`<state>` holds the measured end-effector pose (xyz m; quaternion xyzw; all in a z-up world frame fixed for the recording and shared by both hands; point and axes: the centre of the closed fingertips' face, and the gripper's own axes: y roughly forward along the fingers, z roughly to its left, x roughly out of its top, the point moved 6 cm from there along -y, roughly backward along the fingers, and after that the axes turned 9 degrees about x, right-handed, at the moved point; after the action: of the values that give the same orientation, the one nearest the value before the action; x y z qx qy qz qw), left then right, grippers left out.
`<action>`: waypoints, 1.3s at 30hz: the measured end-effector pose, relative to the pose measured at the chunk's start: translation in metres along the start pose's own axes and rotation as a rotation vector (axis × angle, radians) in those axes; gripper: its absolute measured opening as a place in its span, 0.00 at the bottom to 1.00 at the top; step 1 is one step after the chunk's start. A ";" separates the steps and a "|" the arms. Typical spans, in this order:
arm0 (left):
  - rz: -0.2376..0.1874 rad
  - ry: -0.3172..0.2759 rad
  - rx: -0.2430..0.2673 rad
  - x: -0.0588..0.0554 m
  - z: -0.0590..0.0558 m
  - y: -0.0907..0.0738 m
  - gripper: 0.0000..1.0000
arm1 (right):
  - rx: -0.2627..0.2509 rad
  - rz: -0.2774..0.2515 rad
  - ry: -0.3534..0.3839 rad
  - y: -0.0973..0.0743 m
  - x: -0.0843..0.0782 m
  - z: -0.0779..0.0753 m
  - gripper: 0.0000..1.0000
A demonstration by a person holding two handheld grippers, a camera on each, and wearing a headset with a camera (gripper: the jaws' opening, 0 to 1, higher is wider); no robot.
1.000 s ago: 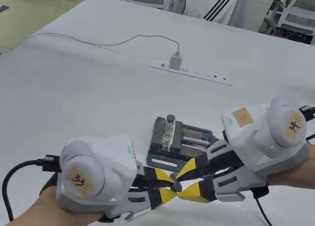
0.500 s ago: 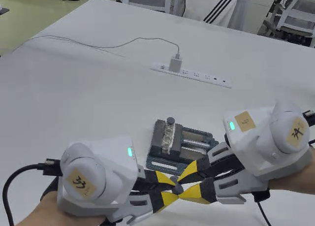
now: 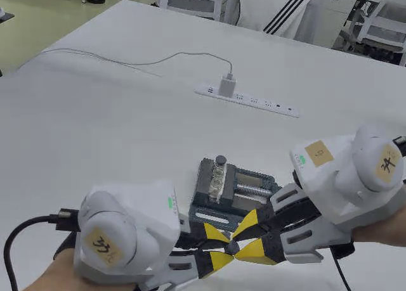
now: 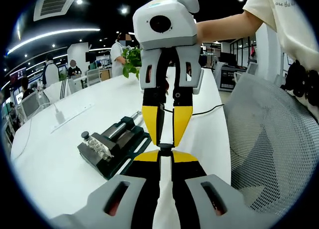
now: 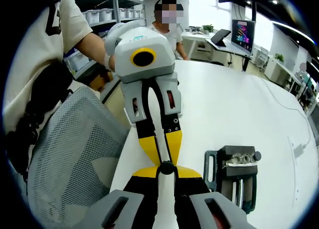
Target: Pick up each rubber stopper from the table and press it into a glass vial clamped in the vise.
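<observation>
We held the rubber stopper (image 3: pixel 233 246) in the air between the two grippers, near the table's (image 3: pixel 95 132) near edge. The left gripper (image 3: pixel 226 247) and the right gripper (image 3: pixel 240 245) met tip to tip. Each pair of jaws was drawn almost together and, as far as we could judge, pinched the small dark stopper. Which pair bore the real grip we could not tell.

The main risk was the handover. If one pair let go before the other had a firm hold, the stopper could drop and roll off the edge toward the mesh chair (image 4: pixel 269 139) below. A skewed pinch could also squirt it out sideways.

The vise (image 3: pixel 244 199) stood just beyond the tips, with nothing between. Its glass vial (image 3: pixel 219 177) already seemed to carry a dark cap (image 3: pixel 221 160) at its far end, so we might have found no open mouth. Hard pressing could crack the glass.

Farther off lay a power strip (image 3: pixel 246 97) with a white charger (image 3: pixel 226 86) and its cable (image 3: pixel 127 61), well clear of the work.
</observation>
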<state>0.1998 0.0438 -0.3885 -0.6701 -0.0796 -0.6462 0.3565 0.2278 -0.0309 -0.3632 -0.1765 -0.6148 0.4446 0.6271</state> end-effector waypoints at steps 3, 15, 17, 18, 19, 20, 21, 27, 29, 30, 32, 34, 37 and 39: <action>-0.003 -0.008 0.004 -0.001 0.000 0.000 0.04 | 0.006 0.007 0.004 0.001 0.000 -0.001 0.06; 0.037 -0.036 0.079 -0.016 0.007 -0.005 0.21 | -0.022 0.032 0.018 -0.001 -0.001 -0.012 0.06; 0.049 -0.041 0.093 -0.020 0.009 -0.006 0.28 | -0.030 0.049 0.022 -0.002 -0.004 -0.015 0.06; 0.058 -0.057 0.104 -0.022 0.010 -0.007 0.32 | -0.032 0.057 0.021 -0.002 -0.005 -0.016 0.06; 0.063 -0.062 0.112 -0.024 0.011 -0.008 0.36 | -0.032 0.062 0.021 -0.002 -0.005 -0.017 0.06; 0.064 -0.061 0.123 -0.026 0.012 -0.009 0.38 | -0.035 0.068 0.019 -0.002 -0.006 -0.018 0.06; 0.066 -0.062 0.132 -0.027 0.013 -0.010 0.41 | -0.035 0.071 0.020 -0.002 -0.007 -0.019 0.06; 0.076 -0.080 0.212 -0.033 0.023 -0.017 0.64 | -0.036 0.098 0.010 -0.003 -0.010 -0.023 0.06; 0.073 -0.091 0.236 -0.035 0.026 -0.020 0.71 | -0.036 0.104 0.007 -0.004 -0.010 -0.025 0.06; 0.073 -0.100 0.244 -0.036 0.028 -0.022 0.72 | -0.037 0.109 0.002 -0.005 -0.010 -0.027 0.06; 0.072 -0.113 0.260 -0.037 0.030 -0.023 0.75 | -0.042 0.115 -0.015 -0.007 -0.010 -0.029 0.06; 0.071 -0.119 0.277 -0.039 0.033 -0.025 0.81 | -0.048 0.126 -0.017 -0.009 -0.009 -0.033 0.06; 0.076 -0.117 0.305 -0.039 0.036 -0.028 0.90 | -0.059 0.146 -0.030 -0.013 -0.009 -0.038 0.06; 0.080 -0.137 0.308 -0.040 0.039 -0.030 0.95 | -0.060 0.156 -0.037 -0.015 -0.007 -0.042 0.06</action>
<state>0.2079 0.1023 -0.4106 -0.6526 -0.1752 -0.5644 0.4743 0.2727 -0.0315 -0.3635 -0.2344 -0.6237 0.4767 0.5734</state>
